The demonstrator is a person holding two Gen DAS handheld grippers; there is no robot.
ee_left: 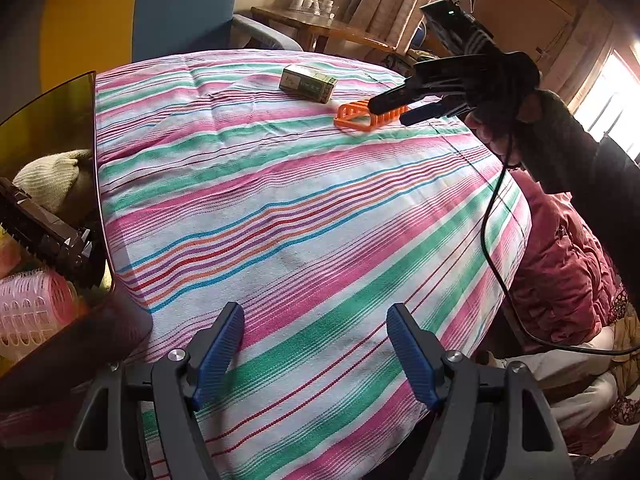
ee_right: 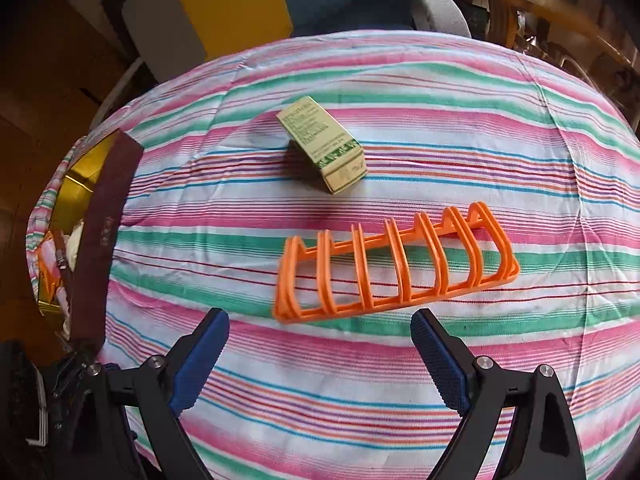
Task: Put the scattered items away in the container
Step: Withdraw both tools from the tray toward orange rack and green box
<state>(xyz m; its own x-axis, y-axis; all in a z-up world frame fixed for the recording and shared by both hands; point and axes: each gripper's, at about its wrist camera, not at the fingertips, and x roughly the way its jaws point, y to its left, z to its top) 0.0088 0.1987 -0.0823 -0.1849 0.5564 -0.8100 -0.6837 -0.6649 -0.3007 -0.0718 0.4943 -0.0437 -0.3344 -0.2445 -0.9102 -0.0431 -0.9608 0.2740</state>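
Down at the near edge of the left wrist view, the left gripper [ee_left: 316,320] has its blue pads spread wide with nothing between them, only striped cloth [ee_left: 280,200] below. That pink, green and white cloth covers the whole counter [ee_right: 400,400].

Just to the left of that gripper sits the container [ee_left: 52,120], a dark box with a shiny gold inner wall, right at the left edge of the counter. Inside it there is a pink hair roller [ee_left: 32,304], a dark comb-like thing with teeth [ee_left: 44,236] above it, and a cream knitted glove [ee_left: 52,176] further back. Other contents are too crowded to name.

Over to the right wrist view: the right gripper [ee_right: 320,328] is also spread wide and empty, hanging above the cloth. Just beyond its tips lies the orange rack [ee_right: 396,268], a flat plastic frame with a row of upright ribs, lying lengthwise left to right. It touches neither pad.

A bit farther on, and apart from the rack, a small green and cream carton [ee_right: 324,148] lies on its side. The container shows at the far left of this view too, its dark wall toward the counter's middle.

From the left wrist camera, the right gripper [ee_left: 390,110] reaches in from the right, held by a hand [ee_left: 496,136] in a dark sleeve, its tips right over the rack [ee_left: 360,118], the carton [ee_left: 308,82] beyond. A black cable [ee_left: 492,240] trails down from it.

Past the counter, a wooden table [ee_left: 320,28] and curtains [ee_left: 384,0].
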